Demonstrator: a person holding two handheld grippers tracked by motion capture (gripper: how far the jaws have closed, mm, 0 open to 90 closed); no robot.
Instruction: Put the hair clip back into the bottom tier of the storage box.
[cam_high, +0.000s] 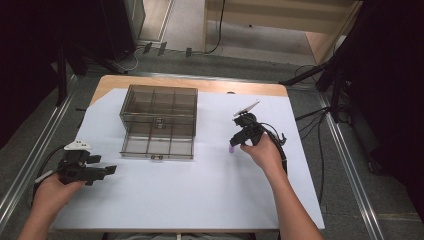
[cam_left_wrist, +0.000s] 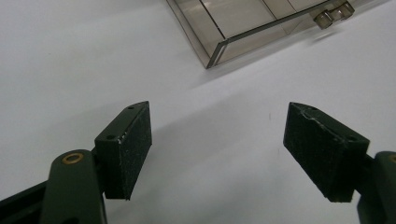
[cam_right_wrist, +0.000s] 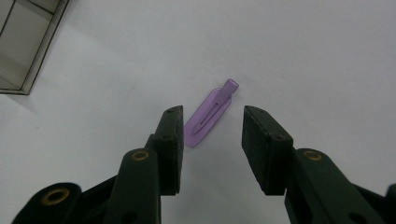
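Organizer box (cam_high: 158, 121) closed, compartments apparently empty, purple clip (cam_right_wrist: 208, 113) outside

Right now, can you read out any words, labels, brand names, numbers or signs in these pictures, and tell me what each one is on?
None: no readable text on anything.
Purple hair clip: plain, no print.
Clear compartment box: smoky plastic, no label.
White sheet on the table: blank.
Left gripper and right gripper: black jaws with brass rivets, no markings.
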